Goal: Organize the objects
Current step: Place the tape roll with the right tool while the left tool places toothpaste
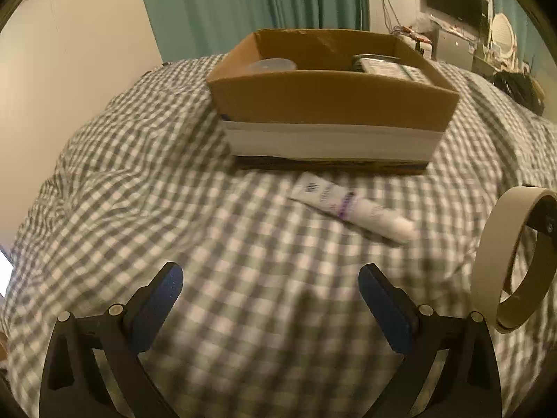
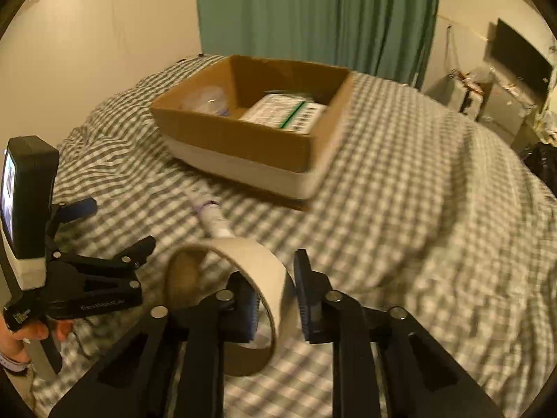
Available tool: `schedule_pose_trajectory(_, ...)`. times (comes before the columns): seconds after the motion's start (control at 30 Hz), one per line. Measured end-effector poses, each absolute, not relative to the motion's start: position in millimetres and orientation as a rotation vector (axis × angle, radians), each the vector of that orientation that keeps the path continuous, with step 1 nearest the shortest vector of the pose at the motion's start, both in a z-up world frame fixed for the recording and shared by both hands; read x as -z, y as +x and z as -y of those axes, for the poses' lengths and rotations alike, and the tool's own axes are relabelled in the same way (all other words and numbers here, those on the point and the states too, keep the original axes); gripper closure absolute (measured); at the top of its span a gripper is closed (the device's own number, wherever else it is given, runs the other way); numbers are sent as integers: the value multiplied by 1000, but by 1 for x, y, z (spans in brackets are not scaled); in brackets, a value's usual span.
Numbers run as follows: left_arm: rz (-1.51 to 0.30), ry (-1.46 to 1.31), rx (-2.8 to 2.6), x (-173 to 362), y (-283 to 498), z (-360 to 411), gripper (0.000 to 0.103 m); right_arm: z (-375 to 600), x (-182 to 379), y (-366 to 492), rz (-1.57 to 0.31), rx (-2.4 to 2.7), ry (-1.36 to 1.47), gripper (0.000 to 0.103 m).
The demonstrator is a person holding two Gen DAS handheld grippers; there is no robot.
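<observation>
An open cardboard box [image 1: 330, 101] [image 2: 243, 142] sits on the checked bed cover, with a clear round container [image 2: 209, 101] and a white packet with a green stripe [image 2: 289, 113] inside. A white tube with a purple band [image 1: 351, 209] [image 2: 212, 216] lies just in front of the box. My left gripper [image 1: 271, 285] [image 2: 118, 224] hovers open and empty above the cover, short of the tube. My right gripper [image 2: 275, 299] is shut on the wall of a beige tape roll [image 2: 243, 264] [image 1: 511, 261], one finger inside the ring, to the right of the tube.
The grey-and-white checked cover [image 1: 139, 191] is rumpled at the left. A teal curtain [image 2: 313, 14] hangs behind the bed. A dark screen [image 1: 456, 3] and cluttered furniture stand at the far right. A hand [image 2: 21, 334] holds the left gripper's handle.
</observation>
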State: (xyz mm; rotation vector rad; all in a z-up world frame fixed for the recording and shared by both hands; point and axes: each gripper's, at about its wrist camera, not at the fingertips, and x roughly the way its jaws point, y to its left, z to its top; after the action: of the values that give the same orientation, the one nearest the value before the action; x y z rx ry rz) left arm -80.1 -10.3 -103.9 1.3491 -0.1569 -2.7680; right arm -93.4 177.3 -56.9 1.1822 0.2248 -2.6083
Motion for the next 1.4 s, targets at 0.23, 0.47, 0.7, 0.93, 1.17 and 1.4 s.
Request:
schedule_pose_trajectory(0.23, 81, 1377, 2776, 114, -104, -31, 0, -233, 57, -95, -195, 2748, 1207, 91)
schedule_pose_trajectory(0.47, 46, 1364, 2714, 132, -144, -49, 0, -248, 73, -105, -166, 2755, 1256, 91)
schedule_pose_trajectory(0.7, -114, 1439, 2698, 153, -161, -31, 31, -240, 84, -109, -182, 2727, 1271, 91)
schedule_pose_trajectory(0.93, -64, 1520, 2769, 144, -139, -21, 73, -236, 83, -104, -157, 2711, 1285, 91)
schedule_pose_trajectory(1.17, -37, 1498, 2840, 127, -99, 1, 80, -220, 56, -82, -183, 2723, 1223, 91)
schedule_pose_trajectory(1.4, -37, 1361, 2961, 78, -61, 6, 80, -208, 37, -60, -165, 2725, 1207, 91)
